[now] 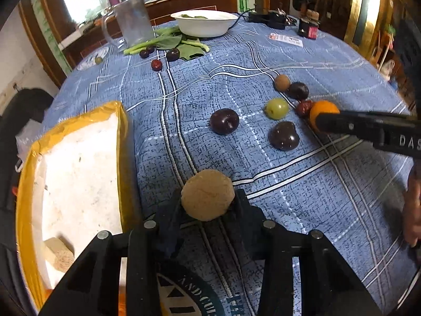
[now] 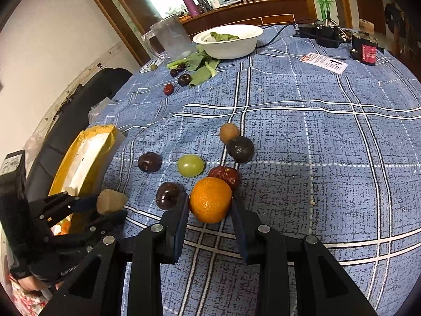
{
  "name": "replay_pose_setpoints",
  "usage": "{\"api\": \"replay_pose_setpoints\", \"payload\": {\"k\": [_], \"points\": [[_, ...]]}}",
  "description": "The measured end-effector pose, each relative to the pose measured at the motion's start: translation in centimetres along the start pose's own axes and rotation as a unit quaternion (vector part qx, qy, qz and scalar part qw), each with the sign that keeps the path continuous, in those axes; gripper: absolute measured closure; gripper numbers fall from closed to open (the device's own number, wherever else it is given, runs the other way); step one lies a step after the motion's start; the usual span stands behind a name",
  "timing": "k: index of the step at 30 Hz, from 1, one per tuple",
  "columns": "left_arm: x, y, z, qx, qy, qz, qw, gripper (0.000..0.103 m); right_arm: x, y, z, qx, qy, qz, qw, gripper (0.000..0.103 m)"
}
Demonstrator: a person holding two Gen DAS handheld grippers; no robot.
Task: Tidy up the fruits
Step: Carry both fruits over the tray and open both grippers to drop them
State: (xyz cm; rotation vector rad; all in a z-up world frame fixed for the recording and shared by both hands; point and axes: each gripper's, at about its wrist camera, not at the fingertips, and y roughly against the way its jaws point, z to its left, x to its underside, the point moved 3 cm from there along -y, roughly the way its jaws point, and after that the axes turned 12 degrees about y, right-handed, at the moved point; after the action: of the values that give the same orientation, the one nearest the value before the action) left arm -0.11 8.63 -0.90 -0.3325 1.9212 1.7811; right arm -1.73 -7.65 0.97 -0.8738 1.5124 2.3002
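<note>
Fruit cluster mid tablecloth (image 2: pixel 329 137): green fruit (image 2: pixel 190 165) centre, plum (image 2: pixel 149 161) to its left, 2nd plum (image 2: pixel 168 195) nearer the cam. Longan (image 2: pixel 229 132) touching dark fruit (image 2: pixel 240 149) behind, jujube (image 2: pixel 224 176) between that and orange (image 2: pixel 210 199), touching it. Box (image 2: pixel 86 155) at left edge. Far edge: bowl (image 2: pixel 229 40), jug (image 2: pixel 171 38) to its left, greens (image 2: pixel 202 65) in front w/ small fruits (image 2: pixel 181 77) just beside. Card (image 2: pixel 324 62) far right.

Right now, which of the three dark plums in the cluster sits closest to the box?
The lone plum left of the green grape, nearest the yellow-rimmed box. The other two plums lie further right, beside the orange.
</note>
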Motion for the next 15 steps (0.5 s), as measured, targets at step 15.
{"api": "replay_pose_setpoints", "payload": {"k": [15], "points": [[1.3, 5.0, 0.5, -0.009, 0.074, -0.077, 0.9942, 0.067, -0.3, 1.1, 1.0, -0.019, 0.013, -0.029, 0.999, 0.069]]}}
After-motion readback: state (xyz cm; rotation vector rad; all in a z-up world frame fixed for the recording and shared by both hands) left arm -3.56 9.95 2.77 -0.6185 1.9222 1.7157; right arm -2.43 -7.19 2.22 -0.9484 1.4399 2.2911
